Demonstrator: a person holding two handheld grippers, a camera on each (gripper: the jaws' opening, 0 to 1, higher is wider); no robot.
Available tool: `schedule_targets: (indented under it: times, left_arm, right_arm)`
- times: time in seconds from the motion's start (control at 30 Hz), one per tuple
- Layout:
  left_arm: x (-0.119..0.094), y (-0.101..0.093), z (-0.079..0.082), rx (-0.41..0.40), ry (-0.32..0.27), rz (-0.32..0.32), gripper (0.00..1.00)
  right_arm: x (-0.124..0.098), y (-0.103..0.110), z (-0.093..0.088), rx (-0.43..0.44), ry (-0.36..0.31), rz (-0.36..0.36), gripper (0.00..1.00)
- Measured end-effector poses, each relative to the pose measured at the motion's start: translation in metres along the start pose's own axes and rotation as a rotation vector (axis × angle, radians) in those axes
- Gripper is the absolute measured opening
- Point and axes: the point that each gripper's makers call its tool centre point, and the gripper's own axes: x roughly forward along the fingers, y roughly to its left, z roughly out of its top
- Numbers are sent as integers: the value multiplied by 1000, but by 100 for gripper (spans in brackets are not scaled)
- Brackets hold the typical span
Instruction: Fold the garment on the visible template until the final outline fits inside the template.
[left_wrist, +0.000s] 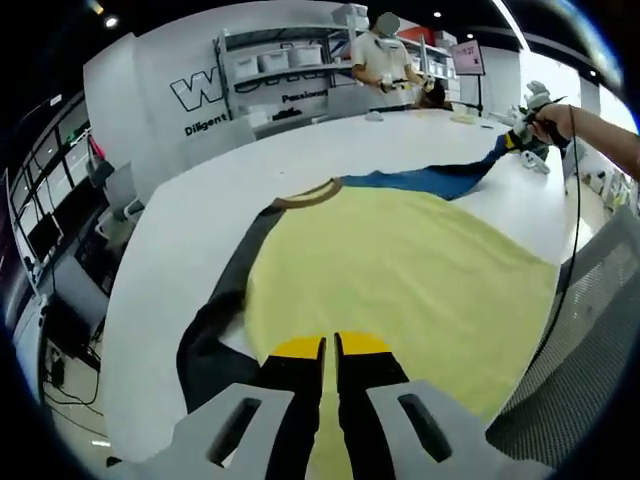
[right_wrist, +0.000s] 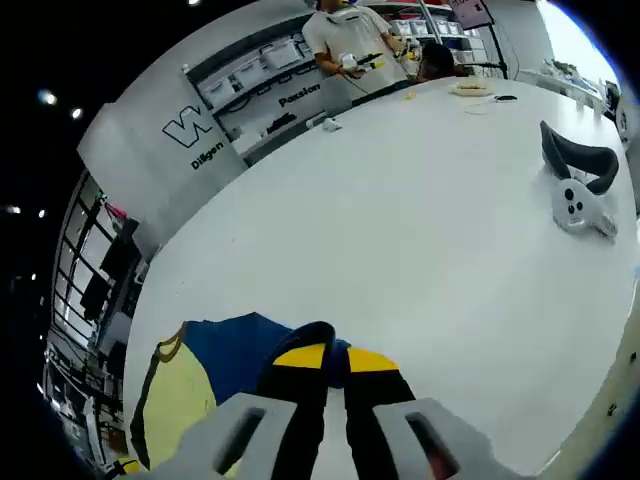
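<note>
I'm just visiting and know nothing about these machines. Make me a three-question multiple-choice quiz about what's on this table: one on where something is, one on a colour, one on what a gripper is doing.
1. Where does the white controller lie in the right gripper view?
A. on the bare table top, apart from the shirt
B. on the shirt
C. in a person's hand

2. What colour is the shirt's main body?
A. red
B. pale yellow
C. green

3. What is the right gripper doing?
A. hanging open above a cup
B. shut on the blue sleeve
C. resting on a chair

Answers:
1 A, it sits alone on the white table.
2 B, the broad panel is pale yellow, with blue and dark sleeves.
3 B, blue cloth bunches between its closed tips.
</note>
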Motion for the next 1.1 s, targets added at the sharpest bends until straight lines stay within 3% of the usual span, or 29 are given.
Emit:
schedule_targets:
  times: [0.17,0.33,0.5,0.53,0.6,0.67,1.1]
  left_arm:
    - [2,-8,7,-20,-25,-44,5]
    - [7,-26,29,45,-77,-96,10]
    - [16,-45,46,94,-99,-140,17]
    - [16,-54,50,92,-106,-177,16]
    - [18,-68,57,78,-119,-227,14]
    - [19,-78,64,92,-139,-254,18]
    - [28,-131,118,213,-234,-370,27]
  right_arm:
    - [-3,1,-6,27,9,16,0]
    - [-8,13,-8,15,4,46,0]
    - [-17,30,-11,-31,-2,69,0]
    - [-17,34,-13,-32,-1,74,0]
    - [-20,45,-22,1,31,123,0]
    - [-25,56,-26,27,29,159,0]
    - [-45,99,-32,-38,18,235,0]
